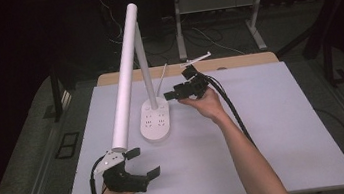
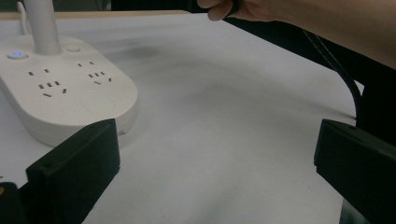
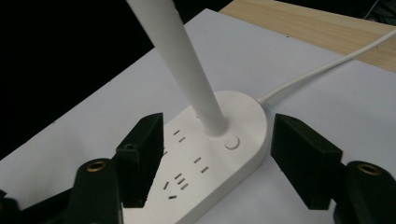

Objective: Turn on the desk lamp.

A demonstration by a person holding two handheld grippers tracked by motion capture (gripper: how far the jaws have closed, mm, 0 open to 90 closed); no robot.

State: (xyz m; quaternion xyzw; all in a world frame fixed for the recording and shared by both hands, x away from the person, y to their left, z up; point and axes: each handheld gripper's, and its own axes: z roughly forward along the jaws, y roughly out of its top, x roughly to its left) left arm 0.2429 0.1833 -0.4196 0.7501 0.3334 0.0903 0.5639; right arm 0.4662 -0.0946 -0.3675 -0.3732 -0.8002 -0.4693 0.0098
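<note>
Where right gripper hovers, lamp base between jaws

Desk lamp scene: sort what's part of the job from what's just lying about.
In the job:
- desk lamp, its socket base between the jaws of the right gripper, not yet pinched
- left gripper, open near the lamp head

Lying about:
- white cable
- white table

Overhead plus two close lamp base views
</note>
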